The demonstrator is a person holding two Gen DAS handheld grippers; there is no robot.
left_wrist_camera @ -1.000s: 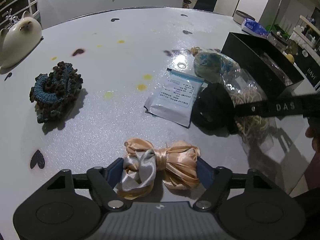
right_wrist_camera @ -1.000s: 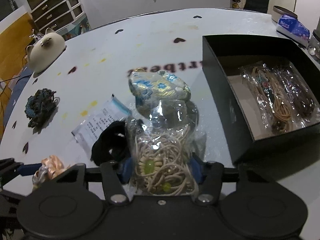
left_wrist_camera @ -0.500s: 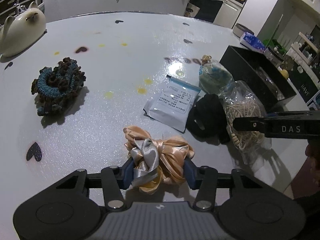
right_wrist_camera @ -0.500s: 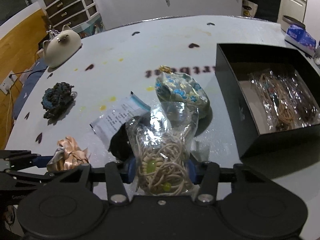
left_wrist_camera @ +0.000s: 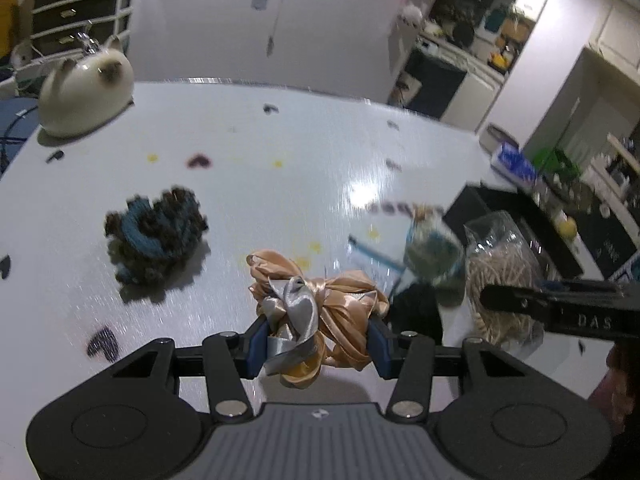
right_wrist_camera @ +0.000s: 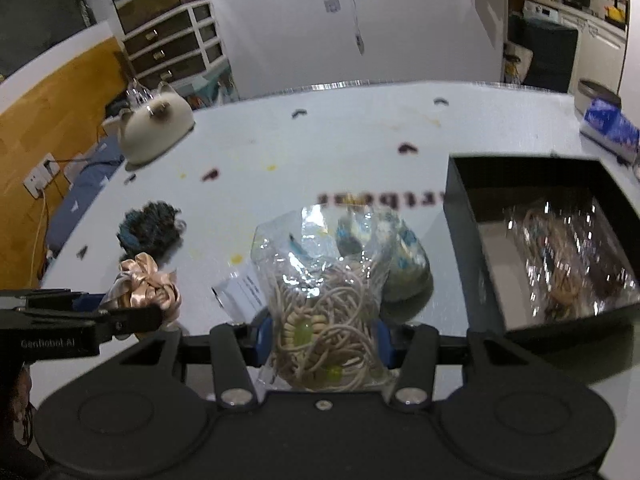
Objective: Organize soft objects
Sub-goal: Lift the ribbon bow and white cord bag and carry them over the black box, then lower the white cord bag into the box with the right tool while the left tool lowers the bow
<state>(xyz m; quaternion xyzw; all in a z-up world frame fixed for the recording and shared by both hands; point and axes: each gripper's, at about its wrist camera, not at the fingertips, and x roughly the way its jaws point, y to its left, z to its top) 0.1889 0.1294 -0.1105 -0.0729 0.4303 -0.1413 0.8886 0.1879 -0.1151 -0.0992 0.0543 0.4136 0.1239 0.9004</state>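
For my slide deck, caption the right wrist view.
Right gripper holding a clear bag of cord beside an open black box.

Bare table (right_wrist_camera: 360, 136) lies open ahead; the black box (right_wrist_camera: 464, 216) walls off the right.

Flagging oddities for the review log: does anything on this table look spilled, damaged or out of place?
Small yellow spots dot the white table, like dried drips or stains, though they may be printed like the dark hearts. Nothing looks damaged or tipped over.
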